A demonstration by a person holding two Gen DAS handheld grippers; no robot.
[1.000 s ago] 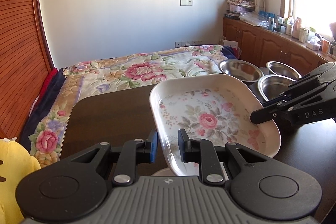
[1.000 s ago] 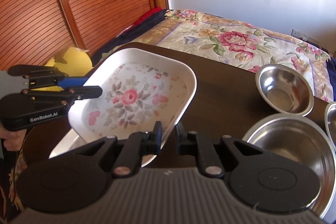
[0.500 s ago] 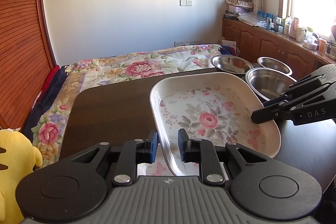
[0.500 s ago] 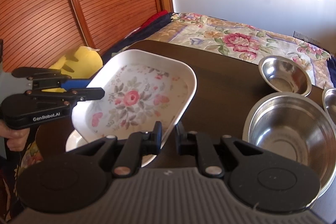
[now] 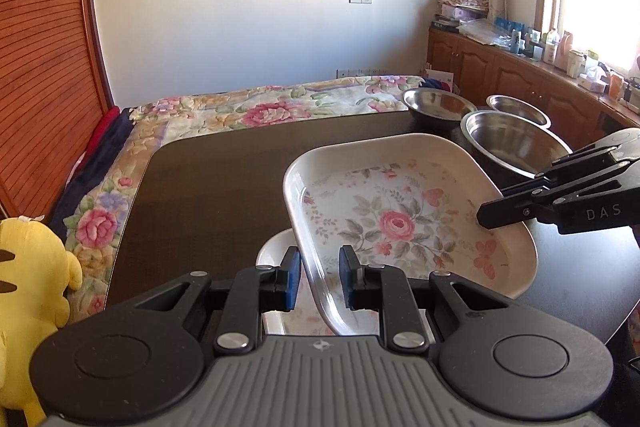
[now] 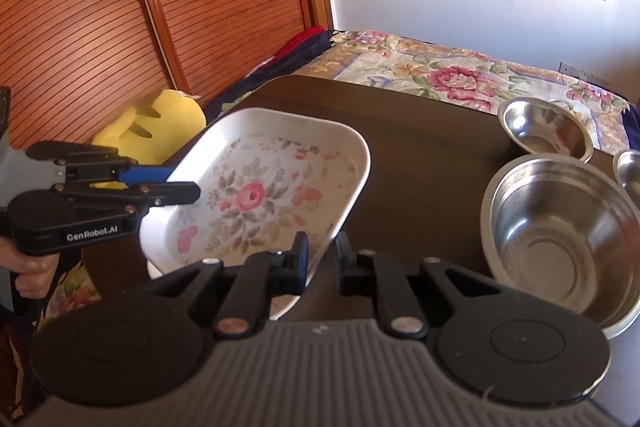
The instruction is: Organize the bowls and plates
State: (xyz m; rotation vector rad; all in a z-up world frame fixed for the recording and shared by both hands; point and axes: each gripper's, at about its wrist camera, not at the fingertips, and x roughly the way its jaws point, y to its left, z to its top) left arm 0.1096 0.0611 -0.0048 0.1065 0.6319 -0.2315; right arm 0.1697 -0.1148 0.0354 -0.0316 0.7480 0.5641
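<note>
A white floral tray plate (image 5: 396,219) is held tilted above the dark table (image 5: 208,187). My left gripper (image 5: 319,273) is shut on its near rim. My right gripper (image 6: 320,259) is shut on the opposite rim of the same plate (image 6: 256,195). A second floral plate (image 5: 280,259) lies flat on the table beneath it, mostly hidden. Three steel bowls stand to the right: a large one (image 5: 516,141) (image 6: 560,231), a medium one (image 5: 438,107) (image 6: 546,129) and a small one (image 5: 518,109) at the edge.
A bed with a floral cover (image 5: 256,111) lies beyond the table. A yellow plush toy (image 5: 28,275) sits off the table's left edge. Wooden slatted doors (image 6: 120,7) stand on the left, and cluttered cabinets (image 5: 520,67) run under the window.
Both grippers have lifted the floral plate higher and drawn it back, uncovering more of the plate beneath. The bowls have not moved on the table.
</note>
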